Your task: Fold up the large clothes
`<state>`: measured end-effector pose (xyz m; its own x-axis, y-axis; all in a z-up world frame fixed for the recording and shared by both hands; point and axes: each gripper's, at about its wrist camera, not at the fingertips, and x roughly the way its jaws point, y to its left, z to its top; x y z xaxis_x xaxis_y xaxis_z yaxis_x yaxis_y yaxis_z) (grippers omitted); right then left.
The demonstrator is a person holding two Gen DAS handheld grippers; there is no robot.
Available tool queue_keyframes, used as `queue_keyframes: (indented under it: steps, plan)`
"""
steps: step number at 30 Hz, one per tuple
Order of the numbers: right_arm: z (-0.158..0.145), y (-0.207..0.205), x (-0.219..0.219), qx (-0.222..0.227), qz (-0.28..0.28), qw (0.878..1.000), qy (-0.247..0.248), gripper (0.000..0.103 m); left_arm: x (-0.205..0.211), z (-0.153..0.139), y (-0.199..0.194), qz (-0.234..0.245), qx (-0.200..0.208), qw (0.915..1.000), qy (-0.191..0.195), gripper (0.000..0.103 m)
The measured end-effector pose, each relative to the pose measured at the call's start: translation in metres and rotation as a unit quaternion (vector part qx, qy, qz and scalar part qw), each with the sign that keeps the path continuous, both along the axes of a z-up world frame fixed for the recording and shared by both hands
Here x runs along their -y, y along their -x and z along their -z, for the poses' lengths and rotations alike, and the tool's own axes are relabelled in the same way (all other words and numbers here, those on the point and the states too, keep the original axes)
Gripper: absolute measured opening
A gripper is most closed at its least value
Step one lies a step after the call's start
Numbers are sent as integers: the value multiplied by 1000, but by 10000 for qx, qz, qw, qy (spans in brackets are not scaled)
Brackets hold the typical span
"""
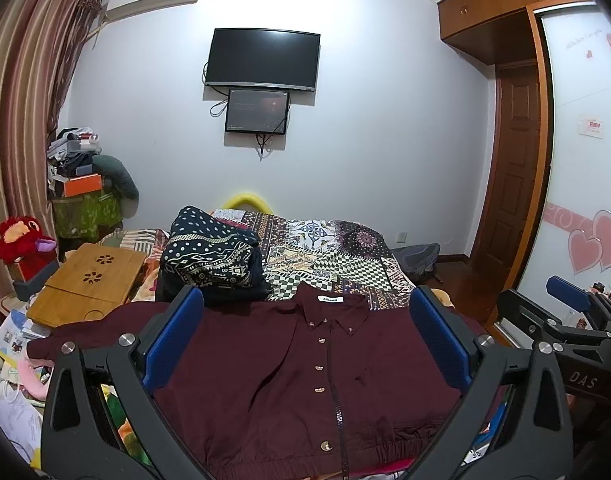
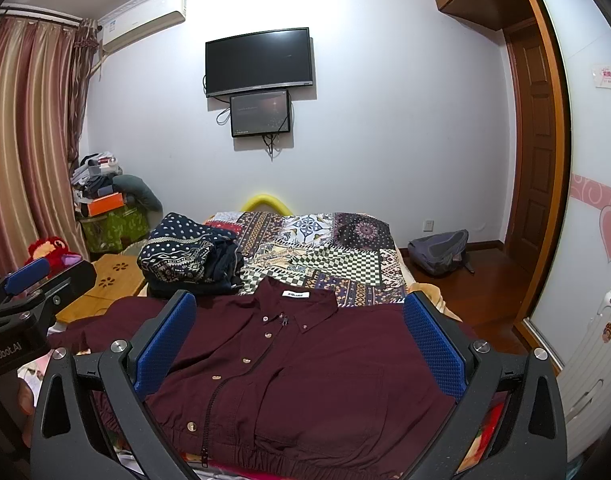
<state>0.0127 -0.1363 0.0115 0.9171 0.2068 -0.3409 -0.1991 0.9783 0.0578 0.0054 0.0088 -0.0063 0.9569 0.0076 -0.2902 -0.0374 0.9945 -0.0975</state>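
A dark maroon jacket with buttons and a front zip lies spread face up on the bed, collar away from me; it also shows in the right wrist view. My left gripper is open and empty, held above the jacket's middle. My right gripper is open and empty above the jacket's right half. The right gripper shows at the right edge of the left wrist view. The left gripper shows at the left edge of the right wrist view.
A stack of folded patterned clothes sits beyond the jacket on the patchwork bedspread. A bamboo lap table and clutter lie left. A backpack sits on the floor right. A wardrobe stands at right.
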Motion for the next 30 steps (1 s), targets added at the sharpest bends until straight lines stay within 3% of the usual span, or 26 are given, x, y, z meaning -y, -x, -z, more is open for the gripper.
queue_keyframes:
  steps: [30]
  plan:
    - [6,-2,-1,-76,11,10000,-3,103,-4,3,0,-24,-45,10000,25,103]
